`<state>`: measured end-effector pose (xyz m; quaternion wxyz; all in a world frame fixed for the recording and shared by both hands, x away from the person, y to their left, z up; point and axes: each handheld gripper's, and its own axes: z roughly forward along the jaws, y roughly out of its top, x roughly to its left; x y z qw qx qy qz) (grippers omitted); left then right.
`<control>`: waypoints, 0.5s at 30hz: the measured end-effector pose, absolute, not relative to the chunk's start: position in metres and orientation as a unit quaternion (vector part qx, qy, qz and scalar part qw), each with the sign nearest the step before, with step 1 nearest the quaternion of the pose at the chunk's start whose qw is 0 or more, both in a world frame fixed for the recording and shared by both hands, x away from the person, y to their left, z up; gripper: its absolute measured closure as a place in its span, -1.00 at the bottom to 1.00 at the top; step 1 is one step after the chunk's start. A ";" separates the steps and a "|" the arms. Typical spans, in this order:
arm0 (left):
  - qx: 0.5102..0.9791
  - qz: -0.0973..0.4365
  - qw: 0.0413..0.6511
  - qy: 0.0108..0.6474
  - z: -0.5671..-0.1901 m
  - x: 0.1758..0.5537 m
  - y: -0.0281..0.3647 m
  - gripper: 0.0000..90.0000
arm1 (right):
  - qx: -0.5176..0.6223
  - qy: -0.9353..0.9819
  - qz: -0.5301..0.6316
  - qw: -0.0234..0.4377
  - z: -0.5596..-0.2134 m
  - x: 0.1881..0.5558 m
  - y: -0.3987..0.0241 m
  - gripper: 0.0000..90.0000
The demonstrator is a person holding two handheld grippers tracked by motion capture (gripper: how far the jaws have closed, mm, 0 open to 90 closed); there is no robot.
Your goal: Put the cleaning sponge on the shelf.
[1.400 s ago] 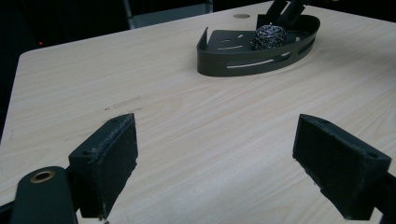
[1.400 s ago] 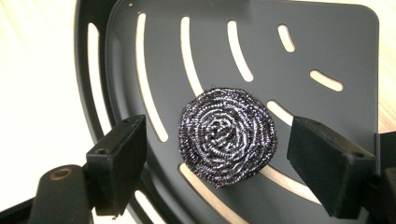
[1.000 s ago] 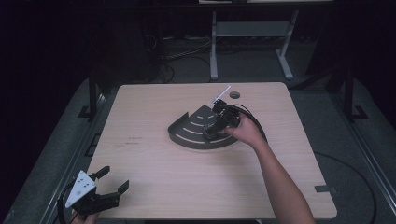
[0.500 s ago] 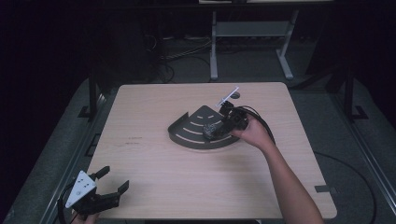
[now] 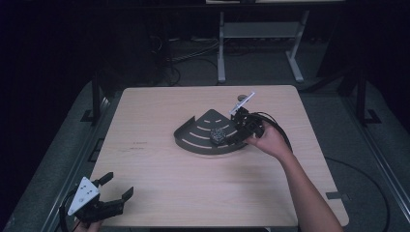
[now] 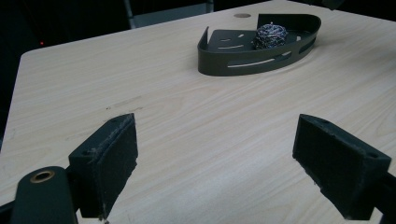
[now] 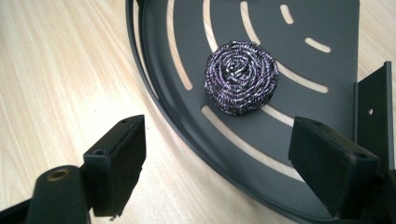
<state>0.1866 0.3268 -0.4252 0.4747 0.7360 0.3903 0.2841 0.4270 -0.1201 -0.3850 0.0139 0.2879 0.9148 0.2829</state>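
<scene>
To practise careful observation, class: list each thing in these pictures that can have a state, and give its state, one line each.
Corner shelf tray: flat on the table, holding the scourer.
Steel scourer: lying inside the tray, not gripped.
Right gripper: open, over the tray's curved rim.
Left gripper: open, nothing between its jaws.
Table: bearing the tray.

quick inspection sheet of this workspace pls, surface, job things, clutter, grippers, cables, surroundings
surface: light wood table, faint dark marks left of centre
job's things: steel wool scourer lying inside the dark slotted corner shelf tray, apart from its curved wall
clutter: small dark round disc on the table beyond the tray
grippers: right gripper open at the tray's curved edge, scourer ahead of its jaws, not between them; left gripper open, nothing between the jaws, at the near left corner
cables: black cable looping behind the right hand
surroundings: dark room, white frame legs and floor cables behind the table
</scene>
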 end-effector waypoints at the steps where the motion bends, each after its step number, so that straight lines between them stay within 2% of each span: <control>1: 0.736 0.284 0.474 0.390 -0.425 0.187 0.327 -0.71 | 0.287 0.916 0.281 0.012 -0.385 0.426 -0.120 -0.59; 15: 0.738 0.284 0.473 0.389 -0.425 0.187 0.326 -0.71 | 0.283 0.920 0.272 0.007 -0.391 0.410 -0.132 -0.60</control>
